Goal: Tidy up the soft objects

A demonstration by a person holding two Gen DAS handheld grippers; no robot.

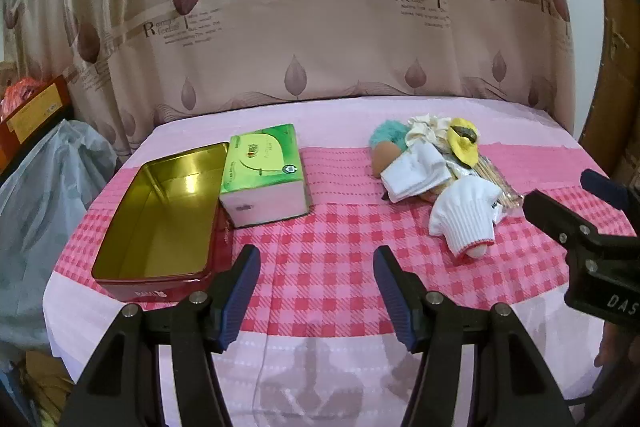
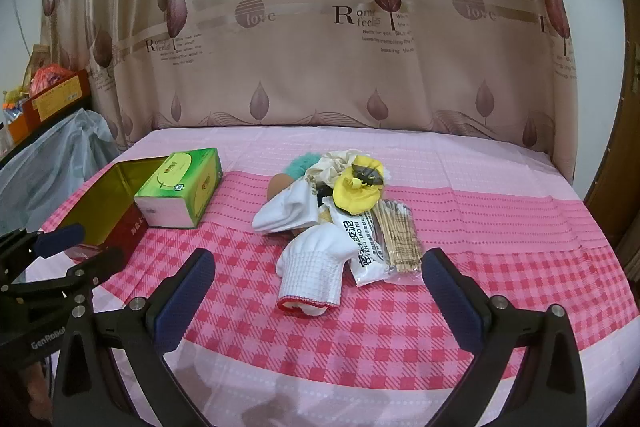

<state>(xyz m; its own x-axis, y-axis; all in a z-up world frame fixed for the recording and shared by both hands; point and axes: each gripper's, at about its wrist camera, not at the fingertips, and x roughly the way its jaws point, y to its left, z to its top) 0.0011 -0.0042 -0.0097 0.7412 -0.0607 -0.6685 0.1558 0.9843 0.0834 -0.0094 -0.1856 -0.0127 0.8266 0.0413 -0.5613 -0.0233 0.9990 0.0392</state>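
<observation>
Knitted white glove (image 2: 316,263) lies limp mid-table beside a glossy gold-lined tin (image 1: 160,211) at the left edge; left gripper (image 1: 316,291) and right gripper (image 2: 320,291) both spread, empty.

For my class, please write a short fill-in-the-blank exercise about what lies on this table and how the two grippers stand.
1. The gold-lined tin beside the tissue box holds ____.
2. The white glove has a cuff edged in ____.
3. The left gripper and right gripper are both ____.
4. The tablecloth has a pink and red ____ pattern.

Missing words: nothing; red; open; checked
</observation>
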